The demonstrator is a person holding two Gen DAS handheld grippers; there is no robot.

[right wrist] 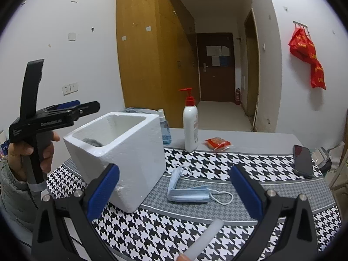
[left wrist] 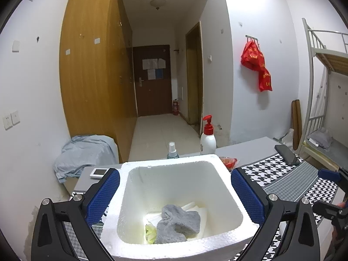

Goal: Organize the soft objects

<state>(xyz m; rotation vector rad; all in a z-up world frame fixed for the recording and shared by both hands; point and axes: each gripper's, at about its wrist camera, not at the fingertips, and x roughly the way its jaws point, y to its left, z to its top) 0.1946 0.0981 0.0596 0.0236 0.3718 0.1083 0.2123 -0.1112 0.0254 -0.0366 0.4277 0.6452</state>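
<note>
Evidently the drop-off step is done for one item: the left gripper (left wrist: 175, 192) hangs spread wide above the white foam box (left wrist: 165, 167), nothing between its pads, and a grey sock (left wrist: 177, 224) lies at the bottom atop white sheets; no earlier view is needed to judge it released. Next comes the stack of blue face masks (right wrist: 188, 188) on the houndstooth cloth (right wrist: 217, 163) just beside the box; the right gripper (right wrist: 174, 190), jaws spread and empty, faces it, and should probably descend and pinch the folded edge.

sock (left wrist: 178, 223) lies in the foam box (right wrist: 121, 152), masks (right wrist: 187, 191) right of it.
</note>
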